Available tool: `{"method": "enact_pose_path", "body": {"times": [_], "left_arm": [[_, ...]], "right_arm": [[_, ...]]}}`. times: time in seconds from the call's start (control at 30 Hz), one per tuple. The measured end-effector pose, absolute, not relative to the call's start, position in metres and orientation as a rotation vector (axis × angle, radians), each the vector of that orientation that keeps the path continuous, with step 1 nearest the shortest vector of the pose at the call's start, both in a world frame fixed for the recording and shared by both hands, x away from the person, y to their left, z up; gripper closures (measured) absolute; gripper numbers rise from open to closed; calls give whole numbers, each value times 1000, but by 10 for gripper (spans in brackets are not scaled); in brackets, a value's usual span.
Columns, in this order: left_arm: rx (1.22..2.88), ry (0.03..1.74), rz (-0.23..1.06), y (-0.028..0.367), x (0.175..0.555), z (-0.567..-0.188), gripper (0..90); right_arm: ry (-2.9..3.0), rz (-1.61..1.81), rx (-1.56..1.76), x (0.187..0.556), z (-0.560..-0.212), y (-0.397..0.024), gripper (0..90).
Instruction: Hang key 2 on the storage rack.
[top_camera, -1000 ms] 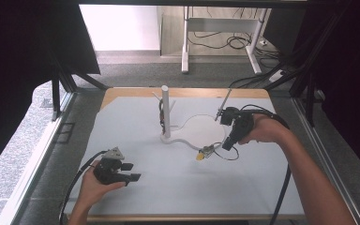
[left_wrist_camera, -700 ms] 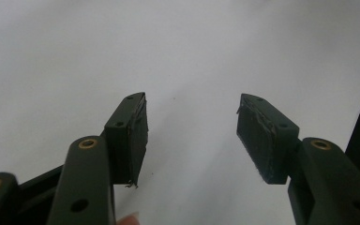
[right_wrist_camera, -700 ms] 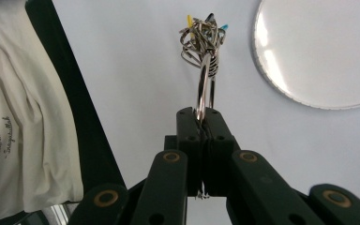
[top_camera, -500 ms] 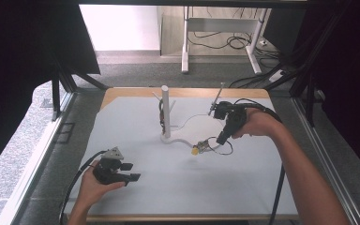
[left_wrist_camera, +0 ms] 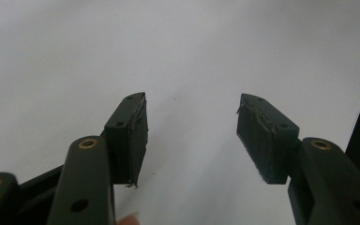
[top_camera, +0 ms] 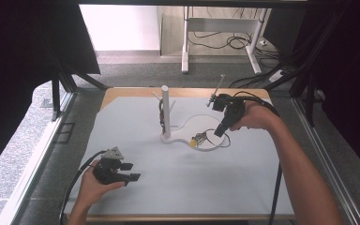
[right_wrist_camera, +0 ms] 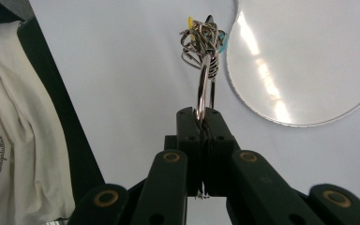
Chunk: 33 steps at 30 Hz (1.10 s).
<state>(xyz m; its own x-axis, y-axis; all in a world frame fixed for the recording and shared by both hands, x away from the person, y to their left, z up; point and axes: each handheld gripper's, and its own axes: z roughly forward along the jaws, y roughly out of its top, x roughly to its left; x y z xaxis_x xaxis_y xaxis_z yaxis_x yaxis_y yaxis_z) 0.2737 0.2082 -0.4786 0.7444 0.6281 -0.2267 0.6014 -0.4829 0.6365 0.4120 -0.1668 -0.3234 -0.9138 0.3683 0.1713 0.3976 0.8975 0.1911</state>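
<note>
The right tool [top_camera: 219,132] is clamped tight on a metal key ring [right_wrist_camera: 205,89], its two jaws pressed together with the ring's wire pinched at their tips. In the right gripper view the ring stands up from the jaws and carries a tangled bunch of smaller rings and coloured tags [right_wrist_camera: 201,40] at its far end. In the high view that bunch [top_camera: 199,139] sits at the edge of the white stand base [top_camera: 208,146], a flat round disc joined to an upright white post [top_camera: 165,112] with side pegs. The right tool slants down toward the bunch from the far right, and the person's right forearm crosses the right side of the tabletop [top_camera: 178,187].

The left tool [top_camera: 130,172] rests near the front left corner, held low over the pale surface, its jaws standing well apart with nothing between them; the left gripper view shows bare tabletop ahead of the pads [left_wrist_camera: 138,136].

The two tools are well apart. Between them lies a broad open stretch of tabletop, and the whole front half is free. The stand is near the far edge, toward the middle, just left of the right tool.
</note>
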Motion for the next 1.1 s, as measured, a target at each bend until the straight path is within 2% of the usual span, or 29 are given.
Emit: {"method": "enact_pose_path", "body": {"times": [0.7,1.1], "left_arm": [[2192,934,31,216,275,-481,440],[2191,923,38,217,274,-478,439]], "right_arm": [[-2928,-389,-692,456,-320,-155,880],[-2938,-393,-711,468,-320,-150,880]]}}
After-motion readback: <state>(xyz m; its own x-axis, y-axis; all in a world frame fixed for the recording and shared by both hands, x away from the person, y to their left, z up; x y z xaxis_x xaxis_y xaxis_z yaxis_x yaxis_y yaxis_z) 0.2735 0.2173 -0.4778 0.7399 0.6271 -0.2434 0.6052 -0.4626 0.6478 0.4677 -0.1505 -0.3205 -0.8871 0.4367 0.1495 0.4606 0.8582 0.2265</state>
